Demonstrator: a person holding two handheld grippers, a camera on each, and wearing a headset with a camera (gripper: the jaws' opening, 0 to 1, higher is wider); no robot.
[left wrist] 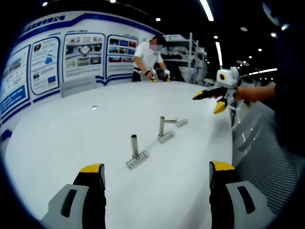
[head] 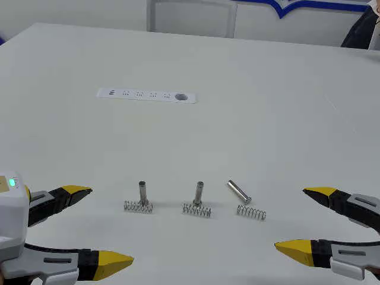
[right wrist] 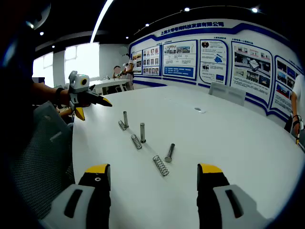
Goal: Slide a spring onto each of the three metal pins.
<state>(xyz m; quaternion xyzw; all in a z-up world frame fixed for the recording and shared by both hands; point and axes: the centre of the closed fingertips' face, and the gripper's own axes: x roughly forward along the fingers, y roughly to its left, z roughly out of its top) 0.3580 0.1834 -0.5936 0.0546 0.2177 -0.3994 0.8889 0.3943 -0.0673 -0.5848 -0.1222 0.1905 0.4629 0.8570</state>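
Three short metal pins sit in a row on the white table [head: 267, 119]. The left pin [head: 142, 192] and middle pin [head: 198, 192] stand upright. The right pin [head: 238, 191] lies on its side. A loose spring lies flat in front of each: left spring [head: 138, 206], middle spring [head: 196, 210], right spring [head: 251, 212]. My left gripper [head: 108, 224] is open at the lower left, apart from the row. My right gripper [head: 292, 218] is open at the lower right. Both hold nothing. The right gripper view has the lying pin [right wrist: 169, 152] and its spring [right wrist: 160, 165] nearest.
A white power strip [head: 146, 95] lies farther back on the table. A chair [head: 191, 16] stands at the far edge. A person [left wrist: 150, 55] stands beyond the table in the left gripper view. Bare tabletop surrounds the pins.
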